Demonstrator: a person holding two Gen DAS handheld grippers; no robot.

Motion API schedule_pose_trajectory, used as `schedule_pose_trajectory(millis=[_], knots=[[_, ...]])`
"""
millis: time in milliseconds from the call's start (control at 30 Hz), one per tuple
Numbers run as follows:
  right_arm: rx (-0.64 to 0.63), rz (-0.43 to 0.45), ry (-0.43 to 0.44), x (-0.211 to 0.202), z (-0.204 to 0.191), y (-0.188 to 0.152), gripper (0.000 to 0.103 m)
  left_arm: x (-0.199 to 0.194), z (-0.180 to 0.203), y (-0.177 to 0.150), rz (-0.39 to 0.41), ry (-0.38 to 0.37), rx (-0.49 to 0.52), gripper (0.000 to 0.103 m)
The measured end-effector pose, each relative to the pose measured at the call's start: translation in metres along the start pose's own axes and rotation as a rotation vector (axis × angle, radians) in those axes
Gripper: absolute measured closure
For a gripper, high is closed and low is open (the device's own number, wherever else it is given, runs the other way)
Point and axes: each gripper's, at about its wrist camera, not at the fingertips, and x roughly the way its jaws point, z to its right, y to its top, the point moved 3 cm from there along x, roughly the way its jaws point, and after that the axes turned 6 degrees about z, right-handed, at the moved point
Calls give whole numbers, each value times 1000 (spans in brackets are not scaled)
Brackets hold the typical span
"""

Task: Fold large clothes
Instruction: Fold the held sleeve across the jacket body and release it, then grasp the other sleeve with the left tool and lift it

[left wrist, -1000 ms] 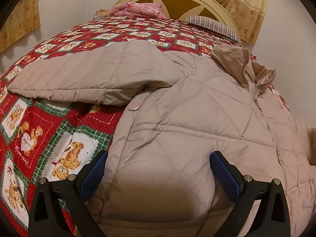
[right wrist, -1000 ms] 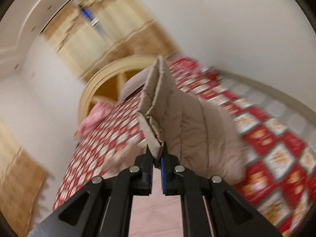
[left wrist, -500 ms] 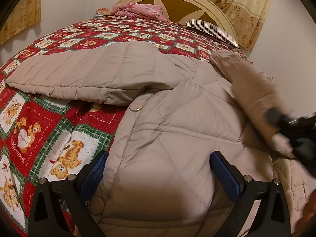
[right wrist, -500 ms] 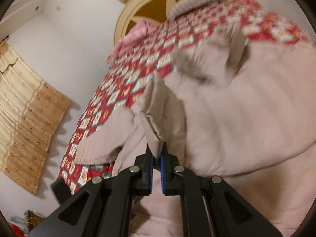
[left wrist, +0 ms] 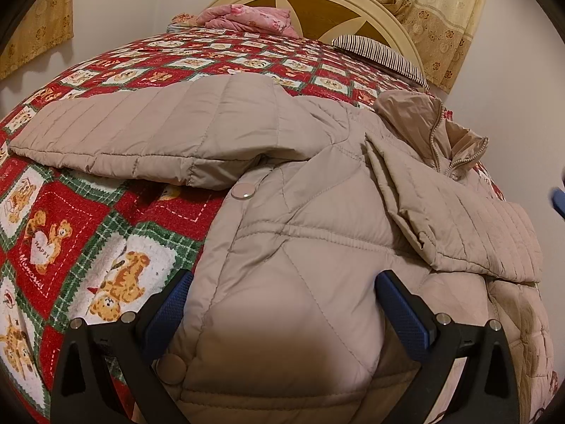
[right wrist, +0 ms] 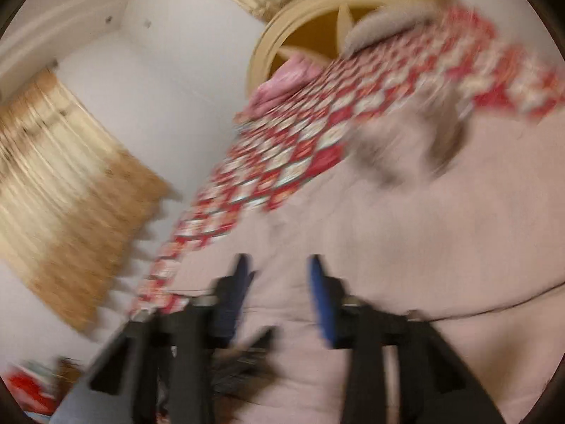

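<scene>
Opening, my right gripper (right wrist: pixel 279 275) pinched nothing over the beige quilted puffer jacket (left wrist: pixel 300 247); my left gripper's (left wrist: pixel 282 304) fingers stood spread, straddling its hem at the bed's (left wrist: pixel 106 219) near edge.

The jacket (left wrist: pixel 300 247) lies on the blanket (left wrist: pixel 106 219), which covers the bed. One sleeve (left wrist: pixel 152 137) stretches left of the jacket's body across the blanket; the other sleeve (left wrist: pixel 459 219) lies folded on top of the body, at its right. The collar (left wrist: pixel 441 134) sits at the jacket's far end, towards the headboard (left wrist: pixel 317 3). Behind the jacket, a pillow (left wrist: pixel 381 53) and bundled cloth (left wrist: pixel 247 21) rest against the headboard.
</scene>
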Motion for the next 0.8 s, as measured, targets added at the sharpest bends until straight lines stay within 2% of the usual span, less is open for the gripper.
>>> schedule_pose_trajectory(millis=[67, 167, 200, 300, 400, 433, 600, 700, 800], knots=[[-32, 58, -148, -30, 27, 20, 76, 0, 0, 0, -1, 4, 4, 1], [45, 148, -379, -67, 100, 45, 76, 1, 0, 0, -3, 11, 10, 1], [92, 167, -433, -74, 126, 48, 76, 2, 0, 0, -4, 12, 11, 1], [214, 157, -515, -70, 179, 37, 76, 2, 1, 0, -4, 15, 13, 1], [336, 96, -471, -44, 206, 4, 76, 3, 2, -1, -5, 21, 18, 1], [342, 86, -464, -38, 208, -5, 79, 3, 2, -1, -6, 24, 20, 1], [186, 85, -560, -19, 189, -7, 77, 5, 6, -2, -14, 45, 38, 1], [199, 100, -544, -18, 191, -5, 77, 5, 6, -1, -22, 49, 43, 1], [228, 121, -513, -32, 201, -14, 77, -7, 0, 3, -44, 9, 41, 1]])
